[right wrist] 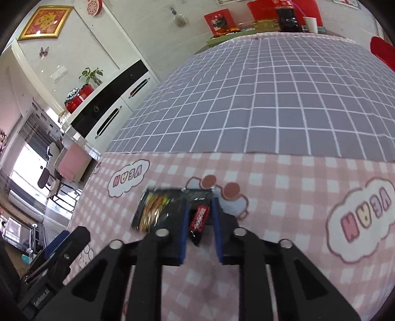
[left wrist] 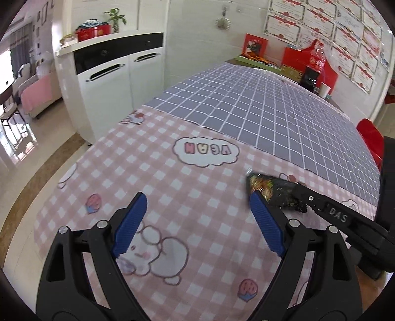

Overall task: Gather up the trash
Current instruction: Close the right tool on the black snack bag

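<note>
A black snack wrapper (right wrist: 158,210) with colourful print sits between the blue pads of my right gripper (right wrist: 200,210), which is shut on it just above the pink checked cloth (right wrist: 284,197). In the left wrist view the same wrapper (left wrist: 271,190) shows at the right, held by the right gripper's black finger (left wrist: 321,205). My left gripper (left wrist: 197,210) is open and empty over the pink cloth, its right pad (left wrist: 266,222) close to the wrapper.
A grey grid cloth (left wrist: 271,111) covers the far half of the table. Red boxes, a dark bottle (right wrist: 288,17) and a paper cup (right wrist: 311,24) stand at the far end. A white cabinet (left wrist: 111,81) stands left of the table. A red chair (left wrist: 370,138) is at the right.
</note>
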Action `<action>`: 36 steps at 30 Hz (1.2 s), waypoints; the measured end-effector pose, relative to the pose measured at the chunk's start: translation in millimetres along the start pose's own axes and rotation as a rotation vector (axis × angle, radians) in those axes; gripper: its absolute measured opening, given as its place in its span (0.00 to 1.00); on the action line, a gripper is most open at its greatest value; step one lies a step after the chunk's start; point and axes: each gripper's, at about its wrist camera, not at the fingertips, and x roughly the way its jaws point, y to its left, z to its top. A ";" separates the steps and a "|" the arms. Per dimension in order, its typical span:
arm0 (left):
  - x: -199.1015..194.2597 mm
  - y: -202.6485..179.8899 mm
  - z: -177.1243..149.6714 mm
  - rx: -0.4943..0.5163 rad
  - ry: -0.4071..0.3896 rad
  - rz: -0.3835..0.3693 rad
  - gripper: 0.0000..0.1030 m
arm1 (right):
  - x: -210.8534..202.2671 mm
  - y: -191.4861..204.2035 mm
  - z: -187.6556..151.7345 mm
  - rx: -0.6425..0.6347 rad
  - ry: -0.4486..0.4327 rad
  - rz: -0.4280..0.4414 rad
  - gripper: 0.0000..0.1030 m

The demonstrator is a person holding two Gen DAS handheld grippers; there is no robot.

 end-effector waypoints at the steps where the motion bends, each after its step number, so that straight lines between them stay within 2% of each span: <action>1: 4.5 -0.4 1.0 0.001 0.010 -0.014 0.82 | 3.2 1.2 2.1 -0.006 0.004 0.005 0.09; 6: 24.4 0.1 0.8 -0.051 0.075 -0.110 0.80 | 9.1 2.8 4.3 -0.040 0.011 0.030 0.08; 8: 29.6 -0.8 -0.6 -0.078 0.103 -0.157 0.74 | 9.2 2.4 4.7 -0.039 0.010 0.036 0.08; 10: 35.9 -1.5 -0.9 -0.114 0.132 -0.196 0.62 | 8.8 1.9 5.0 -0.034 0.011 0.040 0.08; 12: 41.2 -2.4 -1.2 -0.155 0.151 -0.230 0.60 | 8.6 2.7 3.5 -0.034 0.015 0.051 0.08; 17: 45.2 -5.2 -3.2 -0.209 0.160 -0.244 0.46 | 8.9 4.8 -1.0 -0.026 0.031 0.088 0.08; 19: 45.5 -5.9 -4.4 -0.215 0.166 -0.239 0.33 | 8.6 7.6 -3.1 -0.034 0.036 0.093 0.08; 23: 42.9 -4.8 -9.9 -0.237 0.163 -0.227 0.29 | 7.7 13.5 -6.6 -0.046 0.039 0.091 0.08; 26: 41.1 0.9 -14.0 -0.275 0.166 -0.228 0.19 | 6.3 13.6 -8.4 -0.038 0.043 0.098 0.10; 28: 39.4 4.9 -17.2 -0.283 0.164 -0.218 0.09 | 4.5 13.6 -10.1 -0.040 0.046 0.097 0.11; 30: 38.0 8.9 -20.1 -0.299 0.165 -0.226 0.05 | 1.7 13.3 -12.6 -0.046 0.046 0.090 0.11; 36: 26.9 20.3 -28.9 -0.318 0.172 -0.209 0.05 | -9.3 8.4 -21.0 -0.056 0.030 0.060 0.13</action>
